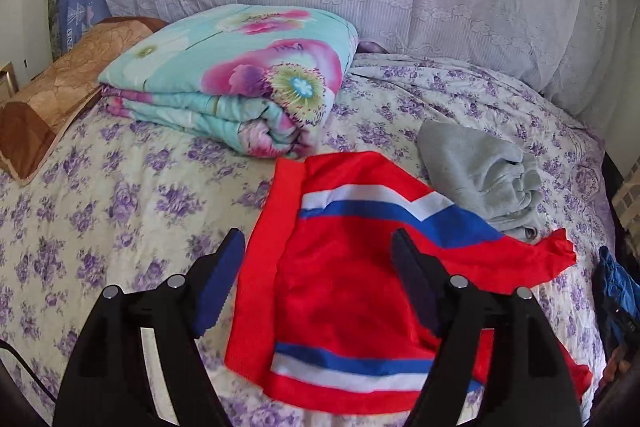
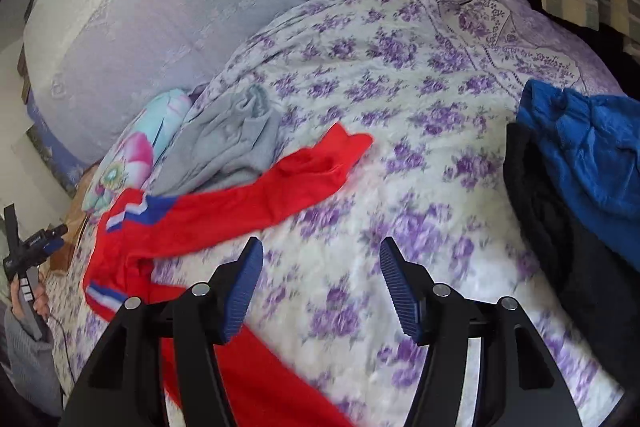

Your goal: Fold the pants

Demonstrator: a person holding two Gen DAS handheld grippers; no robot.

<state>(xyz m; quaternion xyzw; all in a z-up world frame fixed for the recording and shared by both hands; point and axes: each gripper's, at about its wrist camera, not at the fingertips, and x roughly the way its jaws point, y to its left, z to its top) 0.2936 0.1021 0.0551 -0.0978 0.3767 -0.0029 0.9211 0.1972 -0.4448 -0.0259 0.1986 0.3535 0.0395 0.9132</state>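
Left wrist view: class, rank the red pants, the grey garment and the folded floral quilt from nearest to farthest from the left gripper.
1. Red pants: directly under the open left gripper.
2. Grey garment: beyond, to the right.
3. Folded floral quilt: farthest, back left, by the pillows.

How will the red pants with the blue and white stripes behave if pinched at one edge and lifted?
Probably floppy: the red pants lie rumpled flat on the bedspread, one leg trailing sideways. The thin, smooth-looking fabric suggests they are light and maybe slippery. That leg overlaps the grey garment, so lifting may drag it along.
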